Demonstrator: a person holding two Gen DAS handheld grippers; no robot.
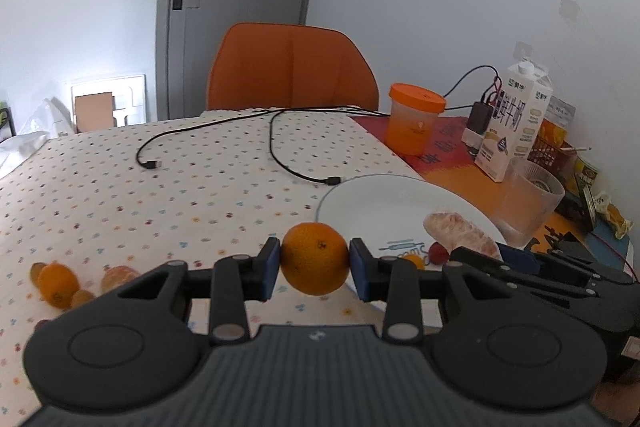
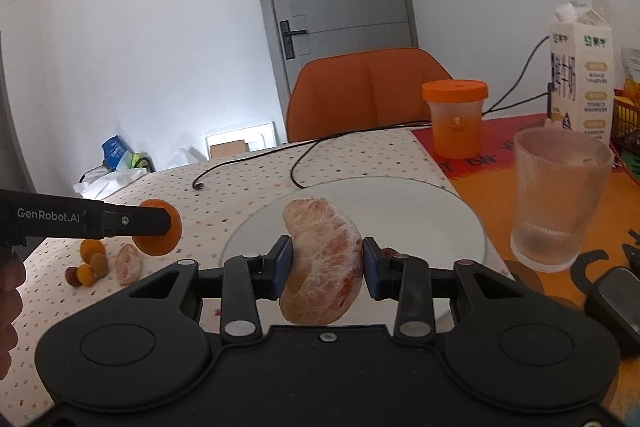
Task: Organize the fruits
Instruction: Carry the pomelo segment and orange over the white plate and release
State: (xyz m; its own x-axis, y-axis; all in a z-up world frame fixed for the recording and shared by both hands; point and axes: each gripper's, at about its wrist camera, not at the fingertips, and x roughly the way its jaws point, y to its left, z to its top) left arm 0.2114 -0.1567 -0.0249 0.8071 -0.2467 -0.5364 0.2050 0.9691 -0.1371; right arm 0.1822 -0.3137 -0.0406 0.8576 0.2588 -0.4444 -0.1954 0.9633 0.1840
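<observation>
My left gripper (image 1: 314, 261) is shut on a whole orange (image 1: 314, 247) and holds it in the air just left of the white plate (image 1: 372, 195). My right gripper (image 2: 328, 263) is shut on a peeled pomelo segment (image 2: 320, 251) over the near part of the plate (image 2: 400, 203). A small red fruit (image 1: 439, 251) and a small orange one (image 1: 414, 261) lie on the plate. More fruit stays on the dotted cloth at the left: an orange (image 1: 58, 285), a peeled segment (image 2: 130, 263) and a few small round fruits (image 2: 85, 274).
A ribbed glass (image 2: 560, 195) stands close to the right of the plate. Behind it are an orange-lidded cup (image 2: 456, 119) and a milk carton (image 2: 580, 75). Black cables (image 1: 280, 155) lie across the cloth, and an orange chair (image 1: 292, 67) stands at the far edge.
</observation>
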